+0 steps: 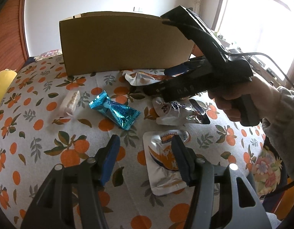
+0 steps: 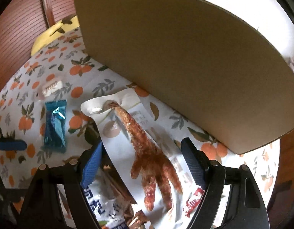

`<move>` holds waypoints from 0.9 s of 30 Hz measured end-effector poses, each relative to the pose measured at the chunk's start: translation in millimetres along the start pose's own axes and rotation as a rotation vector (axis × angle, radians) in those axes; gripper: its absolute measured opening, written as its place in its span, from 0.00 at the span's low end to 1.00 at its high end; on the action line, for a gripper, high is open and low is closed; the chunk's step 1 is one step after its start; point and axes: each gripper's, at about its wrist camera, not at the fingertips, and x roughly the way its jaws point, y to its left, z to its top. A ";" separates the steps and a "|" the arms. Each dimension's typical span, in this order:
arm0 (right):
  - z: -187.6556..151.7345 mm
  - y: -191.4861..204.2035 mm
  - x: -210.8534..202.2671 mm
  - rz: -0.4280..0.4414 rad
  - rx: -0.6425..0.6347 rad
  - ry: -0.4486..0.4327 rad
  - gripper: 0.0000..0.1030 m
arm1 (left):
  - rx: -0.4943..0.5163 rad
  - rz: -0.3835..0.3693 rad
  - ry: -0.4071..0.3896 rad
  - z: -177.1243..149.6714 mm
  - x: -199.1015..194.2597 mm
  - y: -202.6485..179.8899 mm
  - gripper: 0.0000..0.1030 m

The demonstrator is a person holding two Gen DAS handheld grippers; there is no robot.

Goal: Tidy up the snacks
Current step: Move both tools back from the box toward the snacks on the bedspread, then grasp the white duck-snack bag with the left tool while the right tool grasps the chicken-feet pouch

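Our left tongs (image 1: 145, 148) hang low with jaws spread wide, blue pads (image 1: 111, 158) facing inward. Our right tongs (image 2: 141, 162) also gape open. Our right hand (image 1: 240, 97) grips its handle, wrist in a grey sleeve, tool pointing leftward.

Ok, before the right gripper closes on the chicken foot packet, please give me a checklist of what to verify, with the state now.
1. Right gripper open: ok.
2. Chicken foot packet between its fingers: ok.
3. Fingers touching the packet: cannot tell.
4. Only one packet in the grasp: not ok, another snack bag lies beneath it.
5. Cardboard box close by: ok.
6. Box open on top: cannot tell.
7. Left gripper out of the way: ok, open above a silver pouch.
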 end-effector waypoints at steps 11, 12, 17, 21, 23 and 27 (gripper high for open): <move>-8.4 -0.4 -14.2 -0.001 0.000 0.023 0.36 | 0.010 -0.014 0.009 -2.6 1.5 -5.4 0.55; -10.5 0.7 -15.9 -0.017 -0.004 0.020 0.34 | 0.012 -0.017 0.008 -2.9 1.1 -6.7 0.55; -20.7 2.7 -29.0 -0.067 -0.011 -0.030 0.29 | 0.015 -0.025 0.016 -4.7 3.6 -13.0 0.55; -25.4 6.0 -45.4 -0.084 -0.012 -0.077 0.24 | 0.017 -0.025 0.027 -4.8 7.5 -19.8 0.55; -29.0 7.9 -56.5 -0.097 -0.014 -0.099 0.22 | 0.021 -0.022 0.037 -5.1 10.0 -23.9 0.55; -40.6 8.3 -74.7 -0.106 -0.001 -0.127 0.18 | 0.048 -0.012 0.052 -6.6 14.4 -33.3 0.56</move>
